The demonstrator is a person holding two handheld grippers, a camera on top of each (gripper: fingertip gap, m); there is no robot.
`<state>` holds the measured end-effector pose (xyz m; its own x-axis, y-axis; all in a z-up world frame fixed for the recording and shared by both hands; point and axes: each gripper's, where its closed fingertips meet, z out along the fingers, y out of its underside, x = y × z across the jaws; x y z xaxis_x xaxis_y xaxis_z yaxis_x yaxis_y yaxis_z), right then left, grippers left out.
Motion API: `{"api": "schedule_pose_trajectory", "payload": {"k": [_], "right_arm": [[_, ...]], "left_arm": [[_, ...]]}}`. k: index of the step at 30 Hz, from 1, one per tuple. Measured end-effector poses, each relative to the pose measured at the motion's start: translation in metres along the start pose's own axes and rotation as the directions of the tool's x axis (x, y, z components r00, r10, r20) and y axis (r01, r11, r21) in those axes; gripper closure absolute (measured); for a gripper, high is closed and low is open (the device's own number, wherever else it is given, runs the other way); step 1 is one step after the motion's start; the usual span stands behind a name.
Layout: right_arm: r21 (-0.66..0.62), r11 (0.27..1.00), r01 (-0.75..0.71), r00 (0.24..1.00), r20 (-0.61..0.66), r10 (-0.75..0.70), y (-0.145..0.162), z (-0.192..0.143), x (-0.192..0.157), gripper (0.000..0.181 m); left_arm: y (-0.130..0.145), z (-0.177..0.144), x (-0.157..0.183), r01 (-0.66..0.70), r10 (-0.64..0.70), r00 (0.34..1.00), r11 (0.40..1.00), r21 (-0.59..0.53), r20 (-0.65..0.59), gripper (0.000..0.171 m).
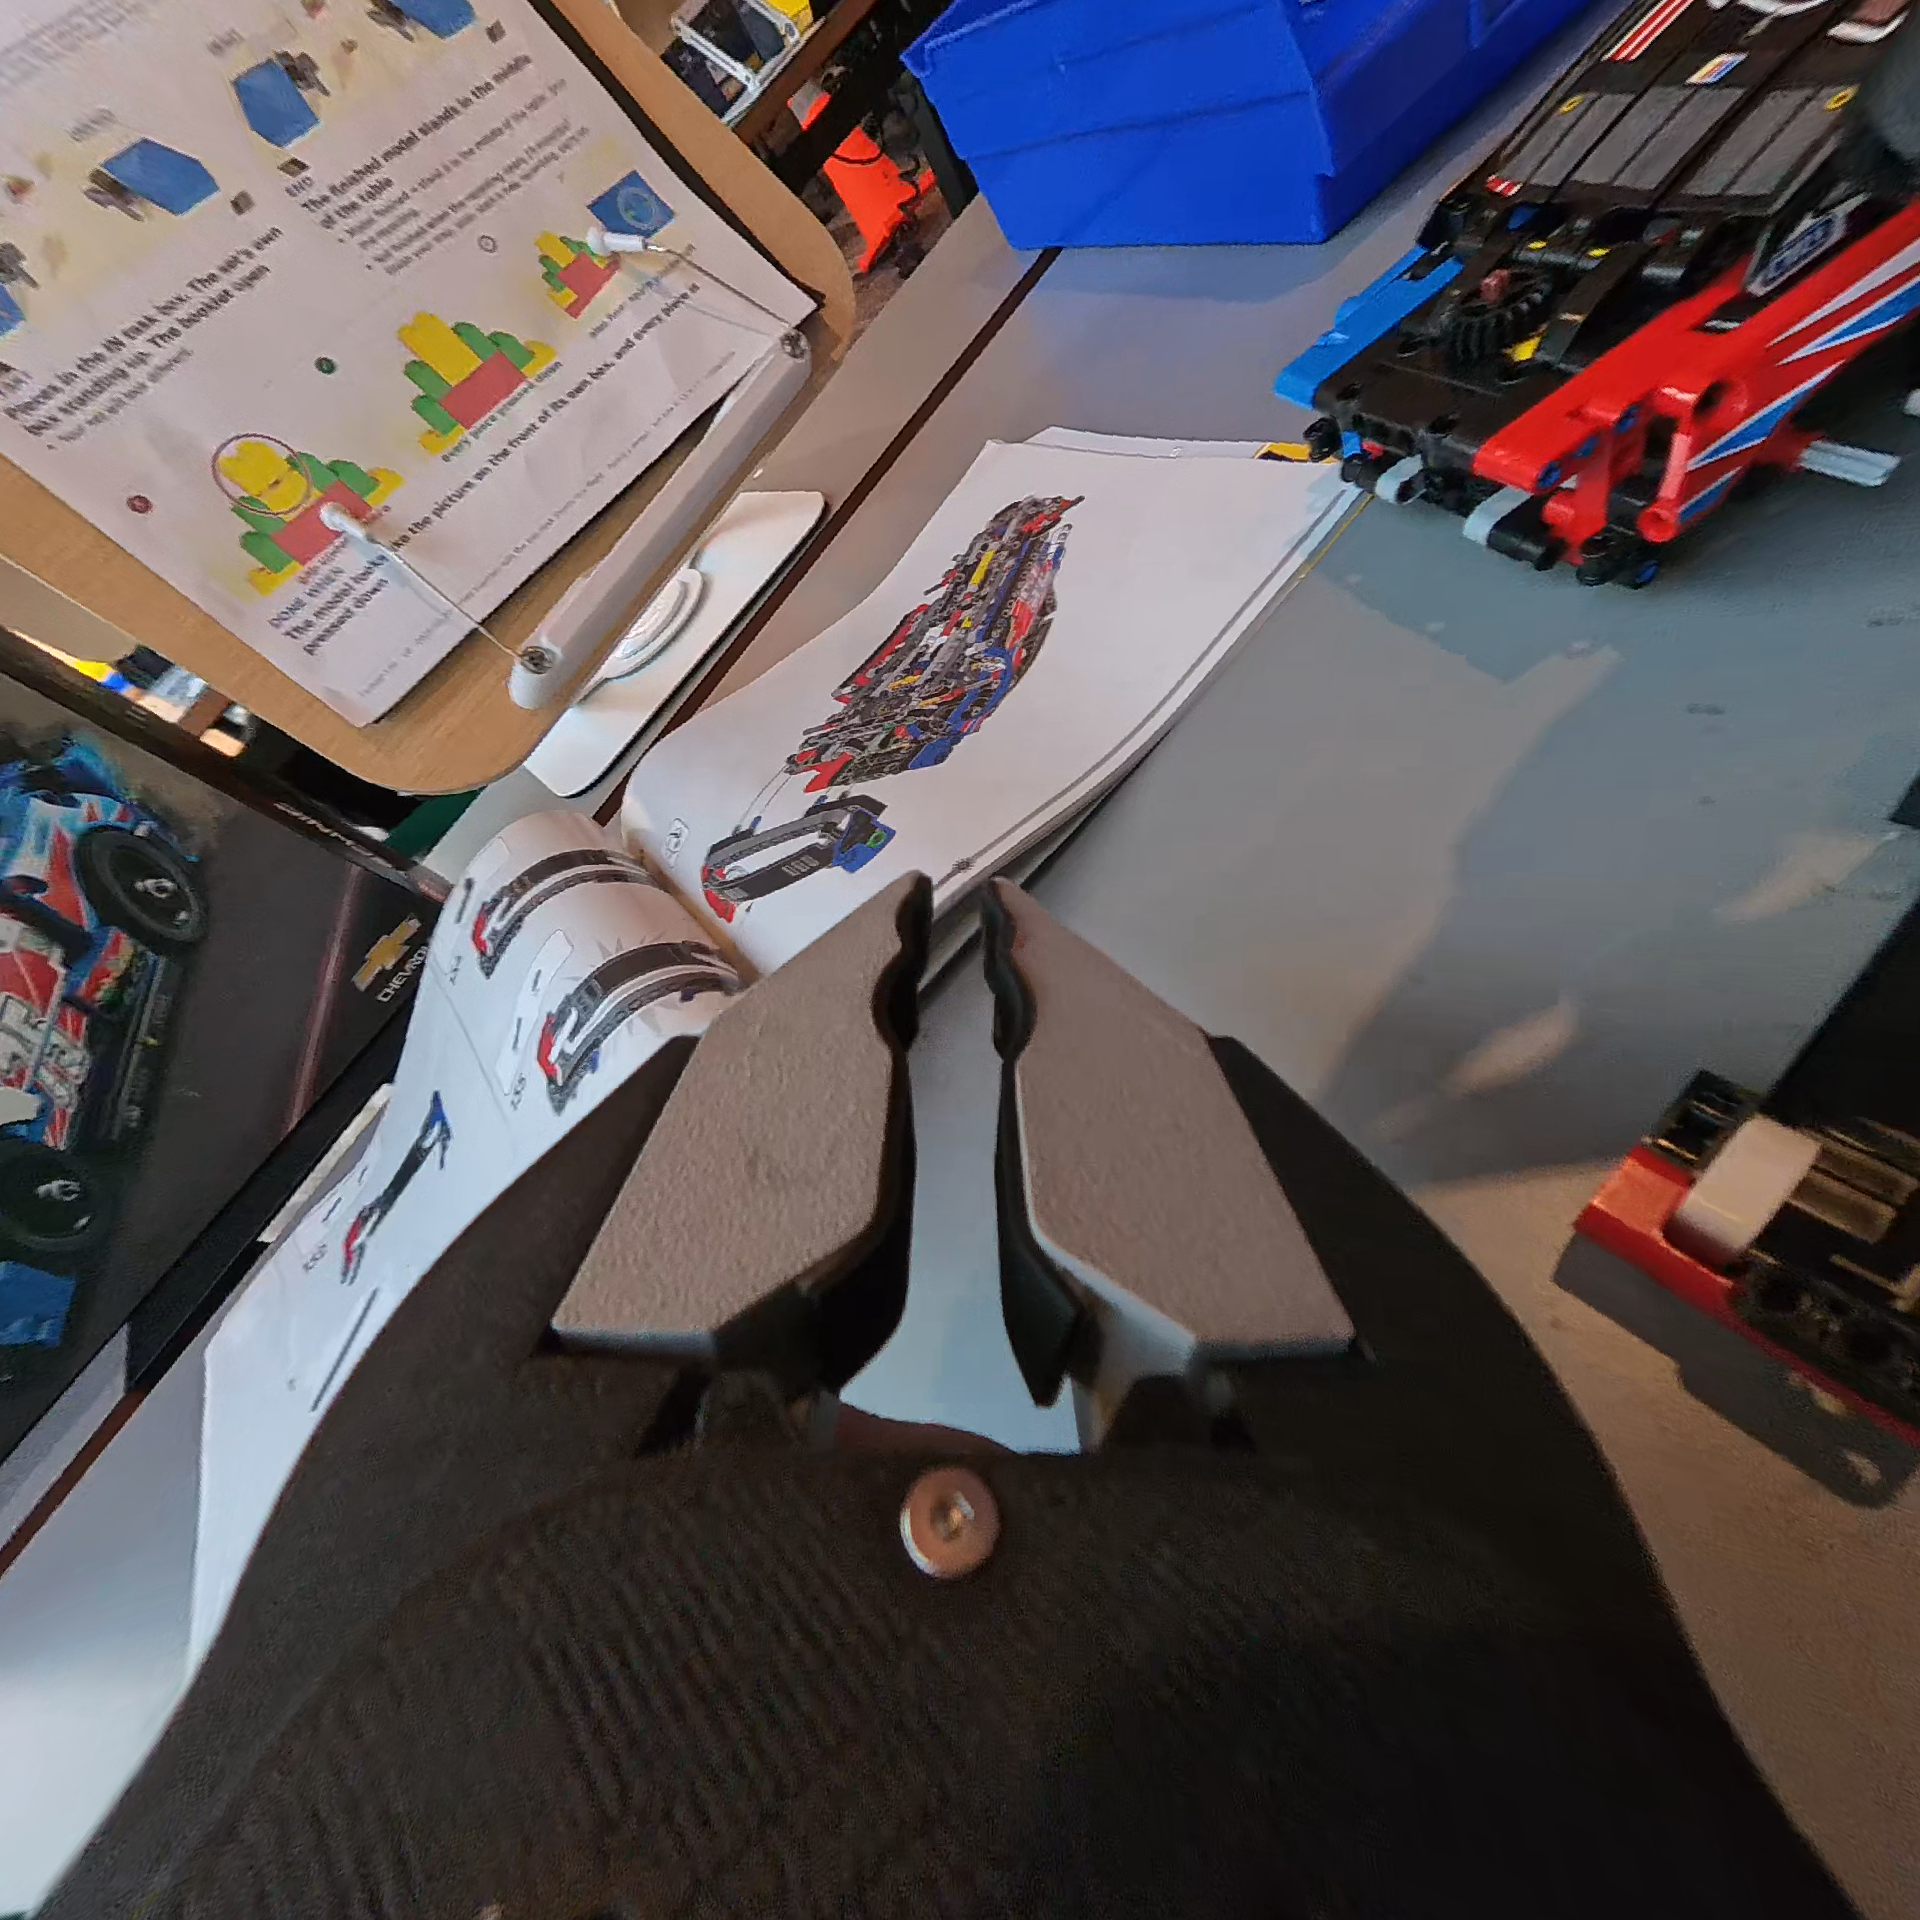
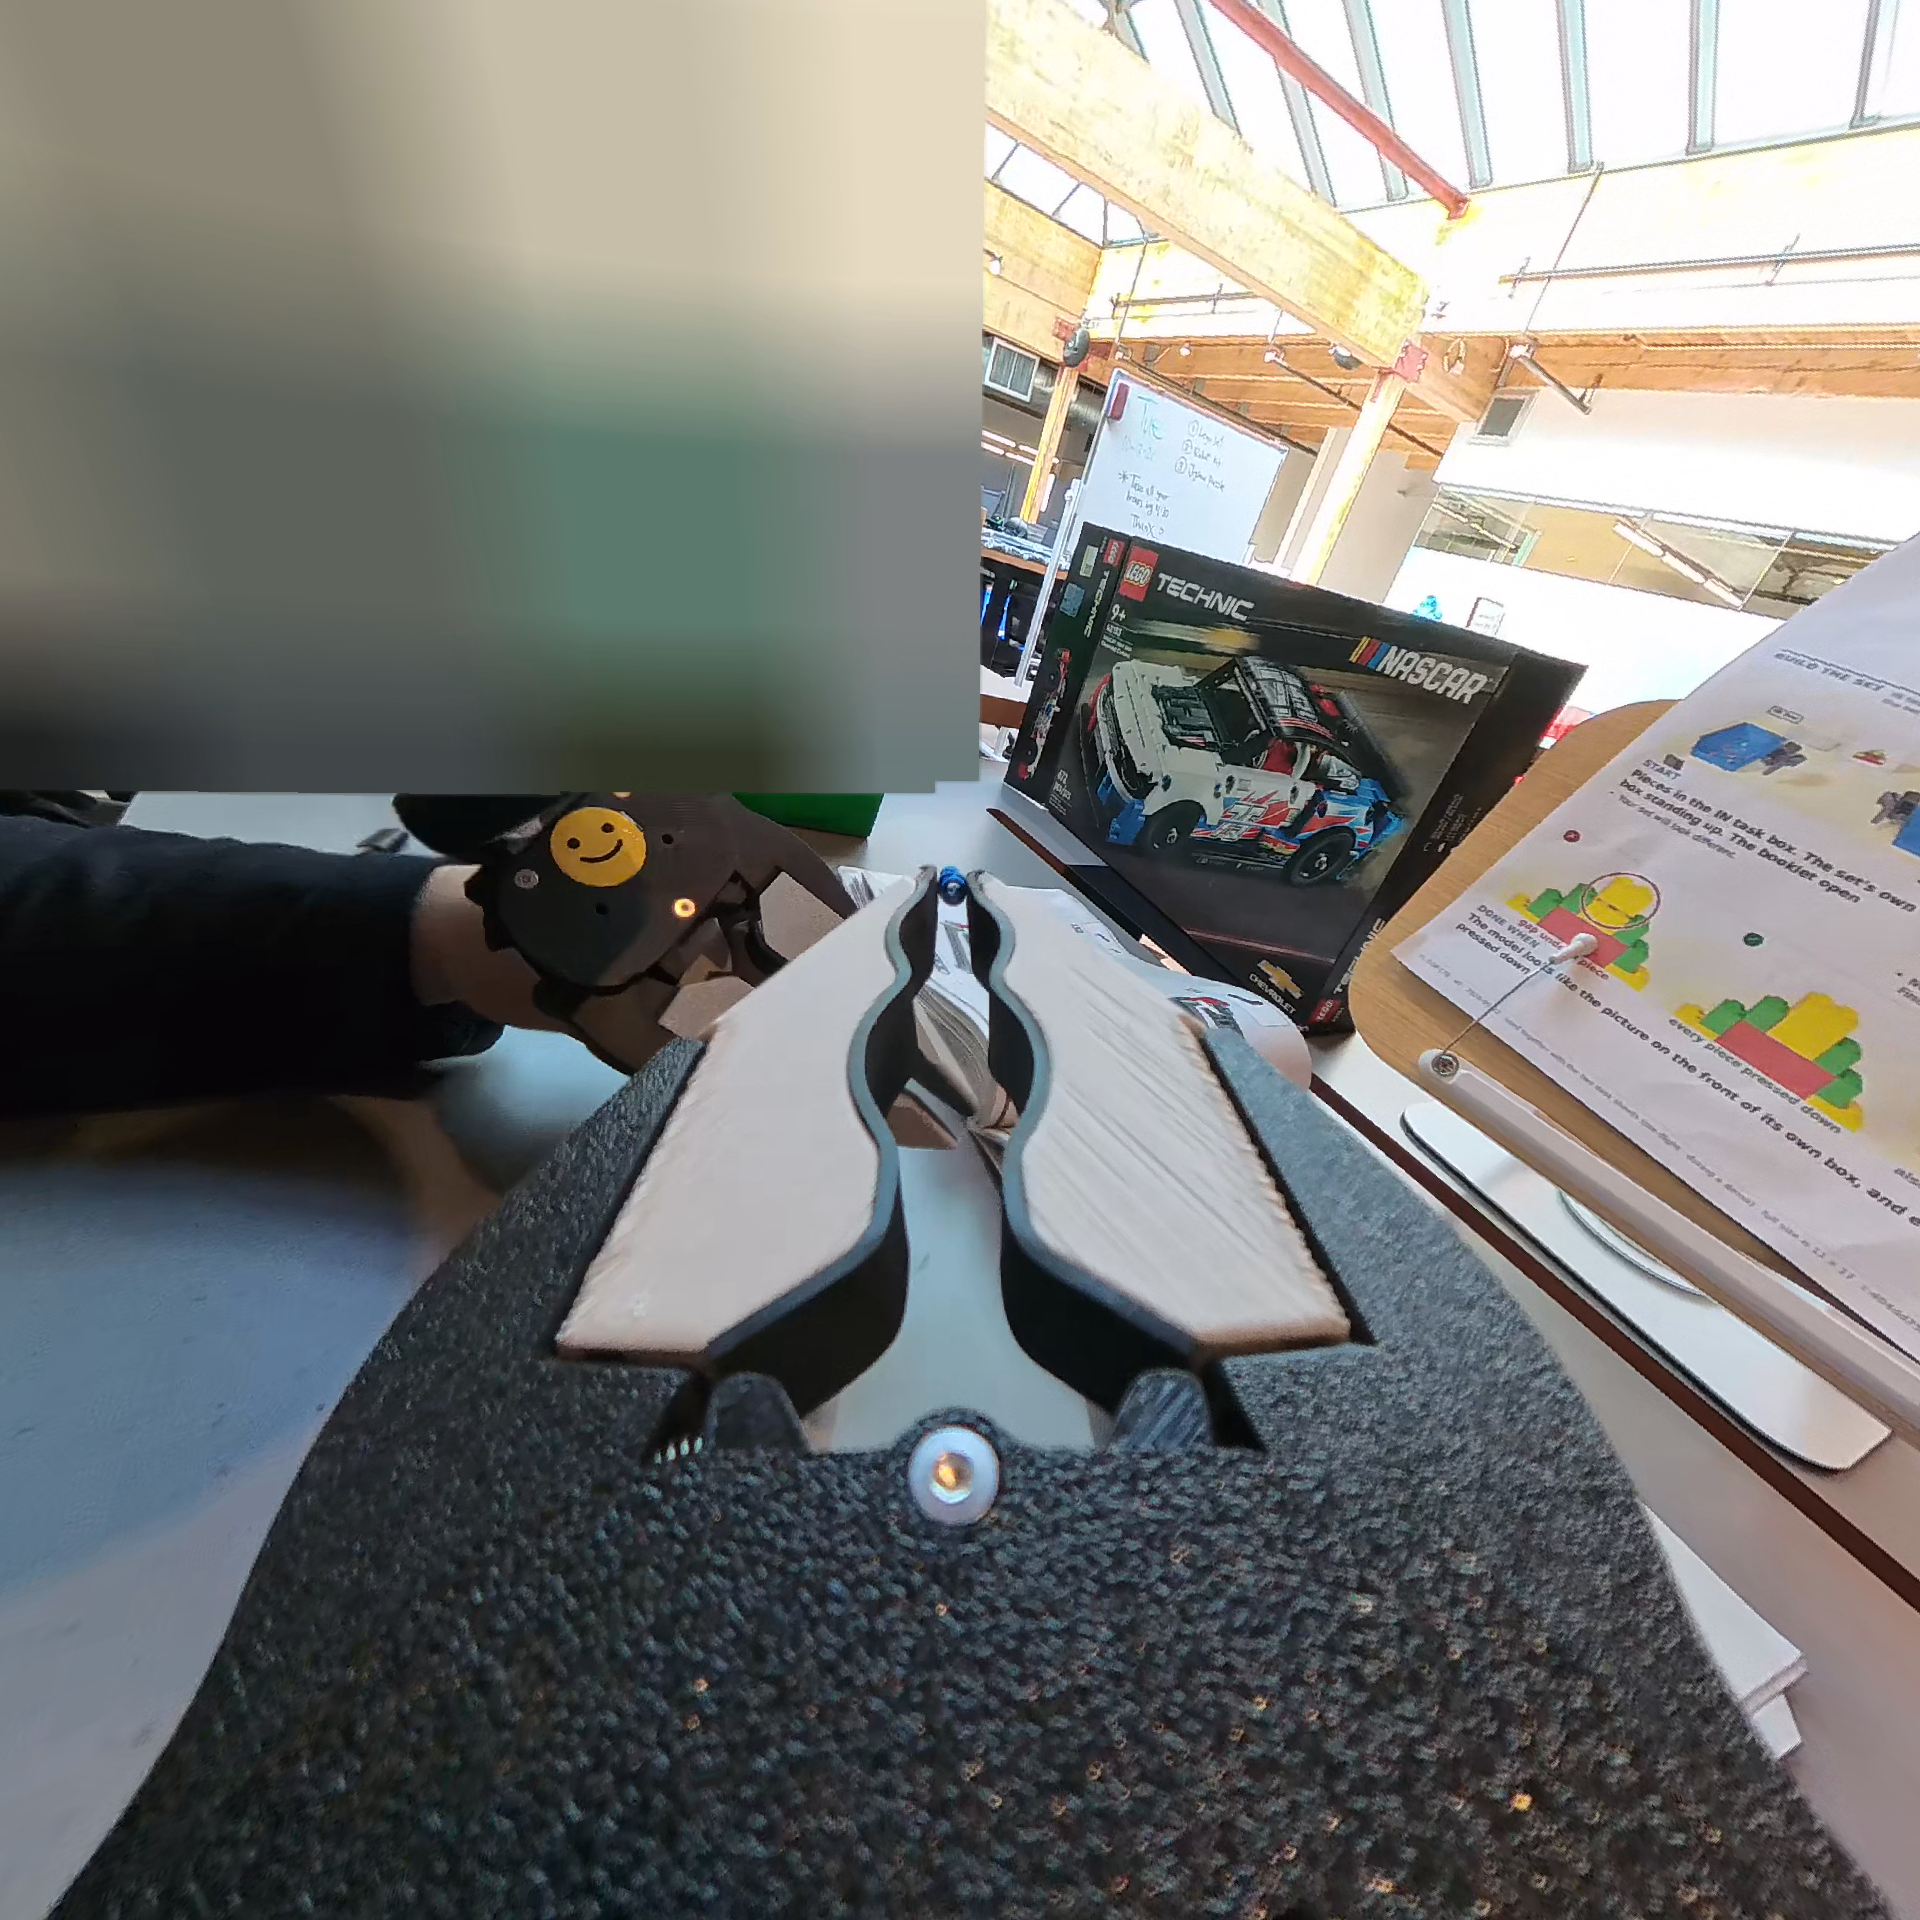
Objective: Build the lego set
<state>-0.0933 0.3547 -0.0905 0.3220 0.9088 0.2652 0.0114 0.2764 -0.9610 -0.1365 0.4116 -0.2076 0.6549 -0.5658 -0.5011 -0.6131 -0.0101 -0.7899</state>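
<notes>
My left gripper (image 1: 956, 909) hangs over the near edge of the open instruction booklet (image 1: 1039, 665). Its fingers are almost together with only a thin gap, and nothing is between them. My right gripper (image 2: 951, 888) is shut on a small blue pin (image 2: 951, 885) held at its fingertips, above the booklet (image 2: 1060, 920). The partly built red, black and blue lego car (image 1: 1621, 343) stands at the far right of the grey table. A smaller red, black and white sub-assembly (image 1: 1766, 1257) lies at the right edge, blurred.
The set's dark box (image 2: 1299, 769) stands upright behind the booklet and also shows at the left of the left wrist view (image 1: 156, 987). A task sheet on a wooden stand (image 1: 312, 312) rises beside it. A blue bin (image 1: 1195, 114) sits at the back. The left gripper's body (image 2: 603, 914) and a dark sleeve (image 2: 208, 956) lie to my right gripper's left. My right fingertips sit around 15 cm from my left ones.
</notes>
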Motion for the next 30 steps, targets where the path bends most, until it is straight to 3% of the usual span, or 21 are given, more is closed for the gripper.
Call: {"api": "schedule_pose_trajectory", "payload": {"k": [4,8,13,22,30], "right_arm": [[-0.009,1.0,0.013,1.0,0.01,-0.013,0.0,-0.001,-0.002,0.176],[-0.053,0.998,0.018,0.998,0.054,-0.015,0.007,0.0,-0.009,0.176],[-0.118,0.992,0.044,0.994,0.107,-0.031,0.02,0.003,-0.018,0.176],[-0.163,0.985,0.05,0.986,0.163,-0.024,0.03,0.001,-0.025,0.176],[-0.237,0.97,0.046,0.963,0.268,0.02,0.047,0.001,-0.042,0.176]], "left_arm": [[-0.006,-0.007,0.002,0.07,-0.067,0.995,0.997,0.032,-0.068,0.164],[-0.008,-0.019,0.036,0.068,-0.055,0.955,0.997,0.035,-0.292,0.156],[-0.006,-0.042,0.075,0.07,-0.046,0.838,0.997,0.023,-0.543,0.142],[0.002,-0.066,0.101,0.059,-0.032,0.717,0.998,0.015,-0.696,0.126],[0.01,-0.067,0.12,0.002,-0.015,0.668,1.0,-0.018,-0.744,0.119]]}}
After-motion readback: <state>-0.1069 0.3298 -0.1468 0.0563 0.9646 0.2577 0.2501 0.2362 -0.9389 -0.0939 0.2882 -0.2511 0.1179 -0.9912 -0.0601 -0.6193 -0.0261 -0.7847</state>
